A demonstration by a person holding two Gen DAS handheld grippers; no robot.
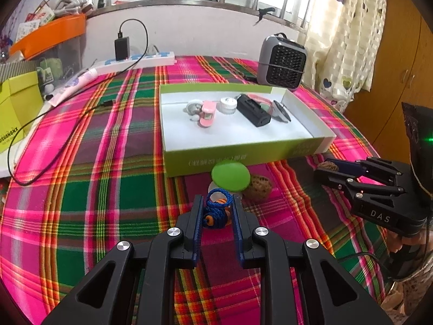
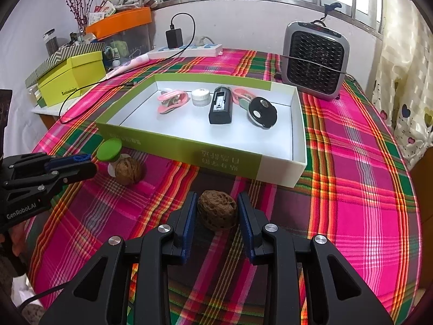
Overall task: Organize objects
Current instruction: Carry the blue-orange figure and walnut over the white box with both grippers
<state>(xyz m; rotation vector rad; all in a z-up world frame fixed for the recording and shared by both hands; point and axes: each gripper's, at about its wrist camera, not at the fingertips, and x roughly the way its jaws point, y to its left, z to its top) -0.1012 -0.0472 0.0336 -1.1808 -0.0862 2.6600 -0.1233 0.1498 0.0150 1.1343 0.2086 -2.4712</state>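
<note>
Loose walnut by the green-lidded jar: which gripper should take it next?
Neither yet, both are full. Probably left: the left gripper, holding the blue corded earplugs, is right beside that walnut. The right gripper holds another walnut, farther off.

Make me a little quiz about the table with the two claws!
1. What does the left claw grip?
2. True or false: the green-lidded jar is inside the tray.
3. How many walnuts are on the cloth? A) one B) two C) four

Key:
1. A blue cord.
2. False; it stands outside, by the tray's front wall.
3. B: one beside the jar, one between the right claw's fingers.
</note>
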